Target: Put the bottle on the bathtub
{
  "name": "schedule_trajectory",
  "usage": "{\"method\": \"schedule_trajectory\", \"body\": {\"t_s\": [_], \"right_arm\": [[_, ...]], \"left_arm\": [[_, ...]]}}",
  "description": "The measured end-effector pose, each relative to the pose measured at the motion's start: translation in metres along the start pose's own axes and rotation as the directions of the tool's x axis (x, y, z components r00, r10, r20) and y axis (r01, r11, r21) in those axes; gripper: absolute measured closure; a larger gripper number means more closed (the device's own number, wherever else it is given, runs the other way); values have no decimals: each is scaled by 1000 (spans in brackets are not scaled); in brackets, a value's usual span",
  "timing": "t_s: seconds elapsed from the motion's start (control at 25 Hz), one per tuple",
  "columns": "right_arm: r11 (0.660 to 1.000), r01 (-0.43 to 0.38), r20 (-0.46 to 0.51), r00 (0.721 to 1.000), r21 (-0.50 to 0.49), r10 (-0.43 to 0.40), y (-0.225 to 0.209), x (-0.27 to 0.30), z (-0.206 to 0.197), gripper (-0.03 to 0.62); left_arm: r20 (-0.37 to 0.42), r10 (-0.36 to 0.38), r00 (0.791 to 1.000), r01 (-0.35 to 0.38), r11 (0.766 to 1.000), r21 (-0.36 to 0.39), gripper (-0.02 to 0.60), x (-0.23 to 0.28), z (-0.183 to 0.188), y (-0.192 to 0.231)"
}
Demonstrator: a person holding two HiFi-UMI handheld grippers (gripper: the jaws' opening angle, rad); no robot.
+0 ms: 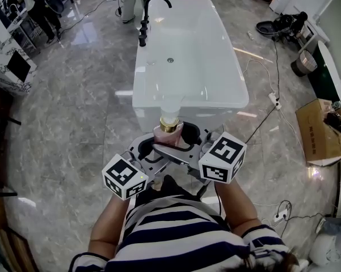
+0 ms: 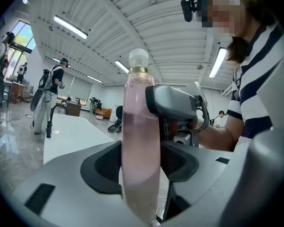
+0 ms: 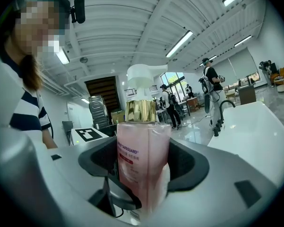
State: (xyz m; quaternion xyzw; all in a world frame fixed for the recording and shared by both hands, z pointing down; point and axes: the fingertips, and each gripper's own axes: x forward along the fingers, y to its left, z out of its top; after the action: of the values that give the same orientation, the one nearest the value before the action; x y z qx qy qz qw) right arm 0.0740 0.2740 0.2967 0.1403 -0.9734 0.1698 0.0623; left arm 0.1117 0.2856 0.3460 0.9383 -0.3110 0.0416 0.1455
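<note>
left claw, right claw: both gripping bottle | risk: uneven release topples it off bathtub near rim

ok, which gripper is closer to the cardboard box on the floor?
Right. Both clamp the bottle; the right gripper is on the side facing the cardboard box, the left gripper on the far side.
</note>
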Motion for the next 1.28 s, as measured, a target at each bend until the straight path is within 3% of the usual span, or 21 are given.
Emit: {"method": "schedule_trajectory", "body": {"t_s": [0.72, 1.28], "right_arm": [[999, 25, -22, 999, 48, -24, -50, 73, 10, 269], [997, -58, -50, 997, 56, 61, -144, 105, 26, 283]], "left_arm": [[4, -1, 1000, 1, 999, -44, 344, -6, 4, 88], [-28, 74, 997, -75, 995, -60, 343, 51, 14, 173]]}}
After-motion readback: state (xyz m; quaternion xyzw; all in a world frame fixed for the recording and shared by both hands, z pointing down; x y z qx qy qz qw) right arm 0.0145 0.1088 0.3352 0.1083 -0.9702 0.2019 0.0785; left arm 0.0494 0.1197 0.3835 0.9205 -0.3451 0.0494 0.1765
